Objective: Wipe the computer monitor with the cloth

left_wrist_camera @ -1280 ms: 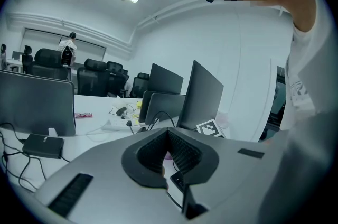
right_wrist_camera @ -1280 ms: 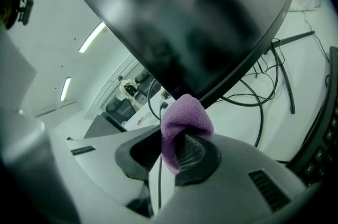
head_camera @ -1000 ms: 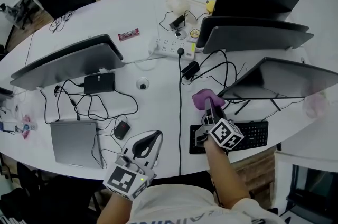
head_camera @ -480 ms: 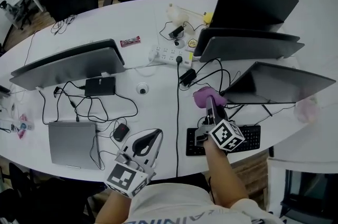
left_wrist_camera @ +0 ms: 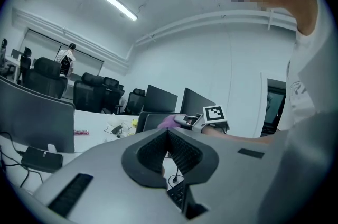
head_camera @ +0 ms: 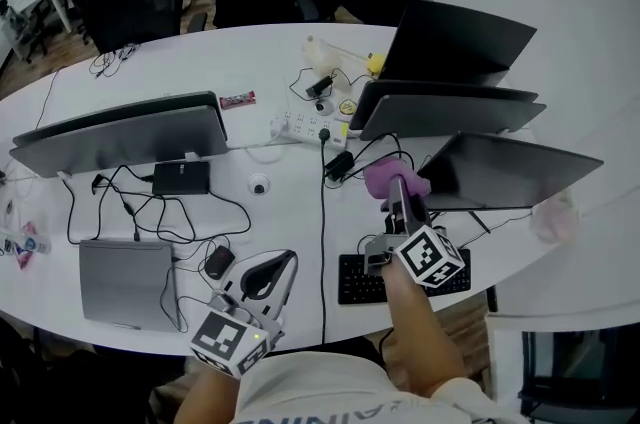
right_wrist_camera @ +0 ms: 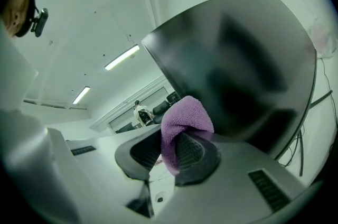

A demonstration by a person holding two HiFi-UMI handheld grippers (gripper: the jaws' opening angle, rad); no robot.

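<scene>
Right gripper [right_wrist_camera: 171, 150] jaws pinch the purple cloth [right_wrist_camera: 183, 119], which sits just before the dark monitor [right_wrist_camera: 248, 64] near its left edge; contact cannot be confirmed. Left gripper [left_wrist_camera: 168, 137] jaws are pressed together, empty, well left of the monitor.

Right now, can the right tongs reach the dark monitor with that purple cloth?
Probably yes: the right tongs hold the purple cloth just short of the monitor, whose dark screen faces them with nothing between; whether they touch isn't clear.
</scene>
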